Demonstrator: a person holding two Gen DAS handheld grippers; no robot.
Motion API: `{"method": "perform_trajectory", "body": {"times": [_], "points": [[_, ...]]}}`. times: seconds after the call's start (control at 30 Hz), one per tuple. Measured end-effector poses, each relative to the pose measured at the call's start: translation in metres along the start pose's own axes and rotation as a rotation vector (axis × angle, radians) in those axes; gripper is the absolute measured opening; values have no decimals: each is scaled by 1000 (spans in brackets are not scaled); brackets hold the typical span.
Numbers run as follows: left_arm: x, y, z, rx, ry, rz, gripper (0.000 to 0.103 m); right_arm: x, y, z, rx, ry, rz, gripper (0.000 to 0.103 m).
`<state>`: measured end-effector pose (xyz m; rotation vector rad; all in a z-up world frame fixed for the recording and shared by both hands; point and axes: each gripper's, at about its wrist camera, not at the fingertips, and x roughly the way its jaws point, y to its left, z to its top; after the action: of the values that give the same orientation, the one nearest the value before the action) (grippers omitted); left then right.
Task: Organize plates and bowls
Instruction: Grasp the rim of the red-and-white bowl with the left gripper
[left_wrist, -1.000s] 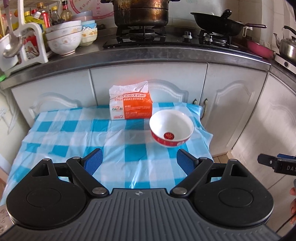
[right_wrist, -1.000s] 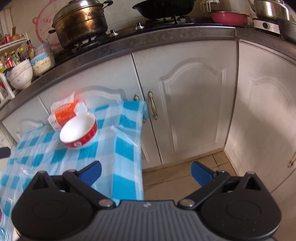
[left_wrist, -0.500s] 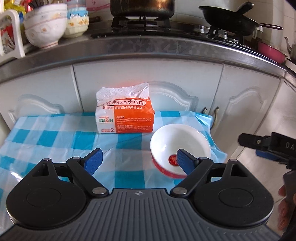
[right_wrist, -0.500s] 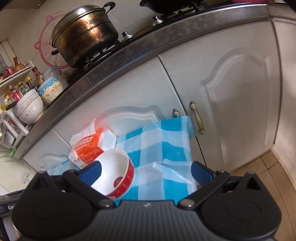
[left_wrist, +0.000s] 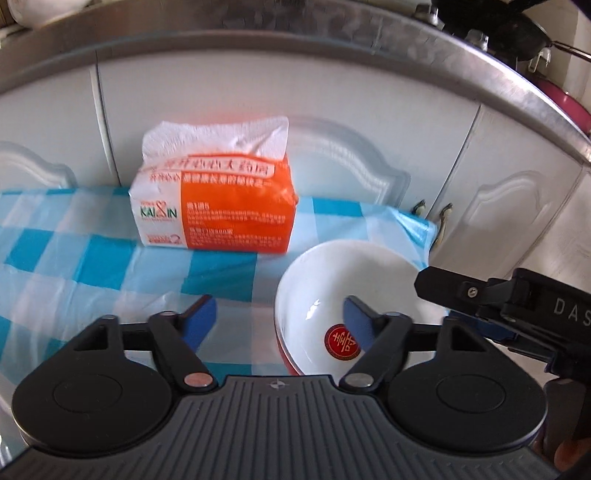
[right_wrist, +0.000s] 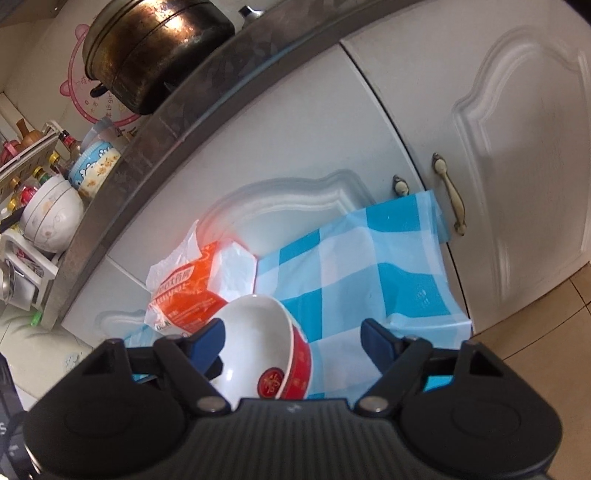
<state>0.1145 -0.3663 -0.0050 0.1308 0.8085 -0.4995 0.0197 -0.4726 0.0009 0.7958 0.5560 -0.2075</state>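
A white bowl with a red outside band and a red emblem (left_wrist: 343, 291) (right_wrist: 258, 339) stands on the blue-and-white checked tablecloth (left_wrist: 92, 258) (right_wrist: 369, 258) near its right edge. My left gripper (left_wrist: 280, 317) is open; its right finger reaches over the bowl's inside and its left finger is outside the rim. My right gripper (right_wrist: 291, 336) is open, with its left finger over the bowl's inside and its right finger outside the bowl. The right gripper's body shows at the right of the left wrist view.
An orange-and-white tissue pack (left_wrist: 218, 199) (right_wrist: 199, 288) stands behind the bowl against white cabinet doors (right_wrist: 498, 147). Above is a steel counter edge (left_wrist: 295, 48) with a dark pot (right_wrist: 147, 55) and stacked bowls (right_wrist: 51, 210). Tiled floor (right_wrist: 546, 317) lies right of the table.
Both grippers have moved forward and down toward the bowl, which now sits between the fingers of each. The bowl has not moved.
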Motion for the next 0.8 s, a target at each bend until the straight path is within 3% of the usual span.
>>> {"method": "perform_trajectory", "body": {"times": [0.07,0.23,0.6,0.8], "points": [[5,-1,-2,3,10,-4,66,5,-1,-2,7,14,3,69],[15,-1,-4,-9,39,-15,43,15,-2,-7,10,48,-15,50],[20,0,-7,-3,36,-21,16,24,-1,-13,-6,68,-30,21],[16,-1,-12,-6,31,-9,13,22,3,-16,-15,66,-39,20]]}}
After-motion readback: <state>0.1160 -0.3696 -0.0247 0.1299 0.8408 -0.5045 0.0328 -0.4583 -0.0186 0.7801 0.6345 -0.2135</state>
